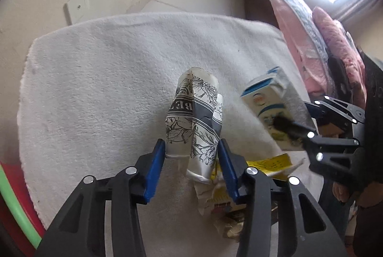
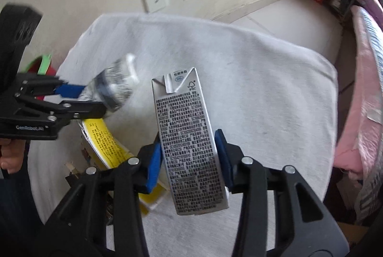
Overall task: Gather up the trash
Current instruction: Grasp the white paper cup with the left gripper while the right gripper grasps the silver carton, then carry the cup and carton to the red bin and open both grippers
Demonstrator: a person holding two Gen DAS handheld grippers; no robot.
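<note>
Crushed paper cup (image 1: 194,123), printed with flowers, pinched between the blue pads of the left gripper (image 1: 191,161), long axis running away from the jaws toward the far edge of the white cloth (image 1: 107,70). Silver drink carton (image 2: 189,137) clamped across its narrow width in the right gripper (image 2: 189,161), likewise pointing away and just right of the cup (both look lifted, though contact with the cloth underneath cannot be told). Yellow wrapper (image 2: 105,142) and crumpled scraps lying near, between the two grippers, partly hidden by the jaws. No bin in view.
</note>
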